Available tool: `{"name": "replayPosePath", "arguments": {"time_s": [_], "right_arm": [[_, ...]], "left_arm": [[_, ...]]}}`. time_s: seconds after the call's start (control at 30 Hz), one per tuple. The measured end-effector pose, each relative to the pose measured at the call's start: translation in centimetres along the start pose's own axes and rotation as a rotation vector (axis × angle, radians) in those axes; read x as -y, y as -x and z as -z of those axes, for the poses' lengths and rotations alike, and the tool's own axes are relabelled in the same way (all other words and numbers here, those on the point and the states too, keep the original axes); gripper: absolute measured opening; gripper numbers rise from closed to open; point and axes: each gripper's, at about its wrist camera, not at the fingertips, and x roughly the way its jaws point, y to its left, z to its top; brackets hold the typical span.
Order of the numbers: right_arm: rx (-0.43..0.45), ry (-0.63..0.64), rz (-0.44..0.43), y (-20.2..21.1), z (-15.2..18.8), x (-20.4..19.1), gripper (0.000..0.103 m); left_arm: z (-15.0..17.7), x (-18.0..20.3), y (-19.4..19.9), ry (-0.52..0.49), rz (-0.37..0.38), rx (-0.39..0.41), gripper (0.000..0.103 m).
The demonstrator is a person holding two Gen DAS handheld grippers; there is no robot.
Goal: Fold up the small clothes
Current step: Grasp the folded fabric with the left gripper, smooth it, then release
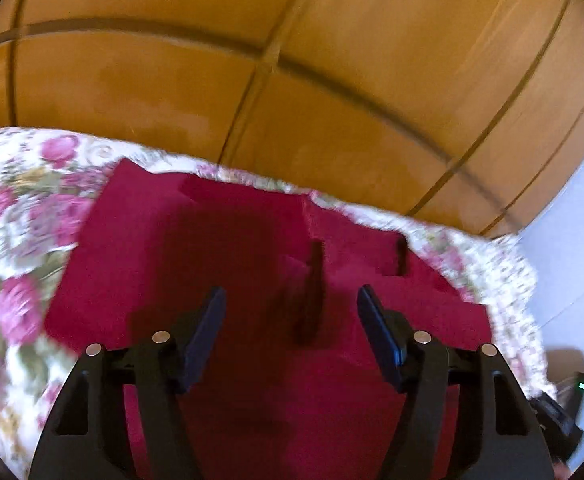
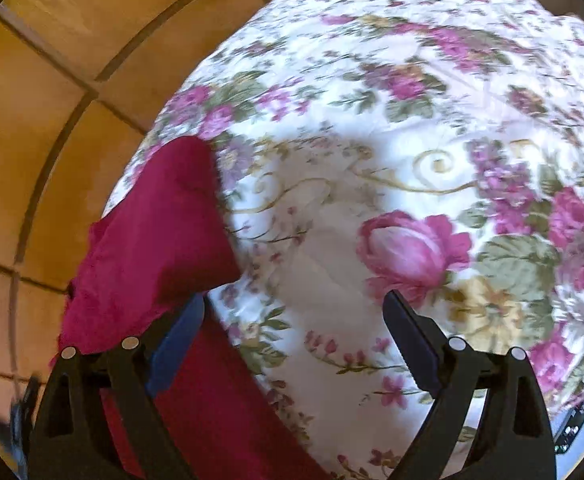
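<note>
A dark red garment [image 1: 220,248] lies folded on a floral cloth [image 1: 20,208] at the table's edge. My left gripper [image 1: 292,300] is open and empty, hovering just above the garment's middle. In the right wrist view the same red garment [image 2: 156,240] lies at the left, with a raised fold draped over the tip of my left finger [image 2: 180,332]. My right gripper [image 2: 296,304] is open over the floral cloth [image 2: 412,160], holding nothing.
An orange tiled floor [image 1: 292,60] with dark grout lines lies beyond the table edge and also shows in the right wrist view [image 2: 44,100]. A pale wall [image 1: 572,240] is at the right. A dark device with small lights [image 2: 572,428] sits at the lower right.
</note>
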Motion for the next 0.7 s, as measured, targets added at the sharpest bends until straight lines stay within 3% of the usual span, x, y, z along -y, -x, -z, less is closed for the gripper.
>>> {"name": "replayPosePath", "arguments": {"time_s": [0.1, 0.2, 0.27, 0.37, 0.47, 0.53, 0.7], "right_arm": [[-0.018, 0.115, 0.026, -1.2, 0.8, -1.7, 0.094], [0.015, 0.156, 0.043, -1.9, 1.0, -2.1, 0.094], [0.041, 0.156, 0.033, -2.3, 0.7, -2.5, 0.095], [0.062, 0.168, 0.021, -2.4, 0.5, -3.2, 0.096], [0.084, 0.204, 0.071, -2.5, 0.7, -3.9, 0.096], [0.097, 0.203, 0.092, -2.8, 0.7, -4.0, 0.096], [0.092, 0.179, 0.13, -3.6, 0.2, -3.8, 0.096]], "left_arm": [[-0.3, 0.8, -3.8, -0.016, -0.017, -0.089, 0.053], [0.1, 2.6, -5.0, -0.073, -0.019, -0.072, 0.044], [-0.1, 3.1, -5.3, -0.1, -0.029, -0.078, 0.002], [-0.9, 3.0, -3.5, -0.079, 0.044, -0.038, 0.001], [-2.4, 2.7, -0.8, -0.044, 0.106, 0.041, 0.001], [-2.5, 1.5, -0.4, -0.028, 0.069, 0.042, 0.001], [0.6, -1.1, -3.6, -0.056, -0.03, -0.06, 0.001]]}}
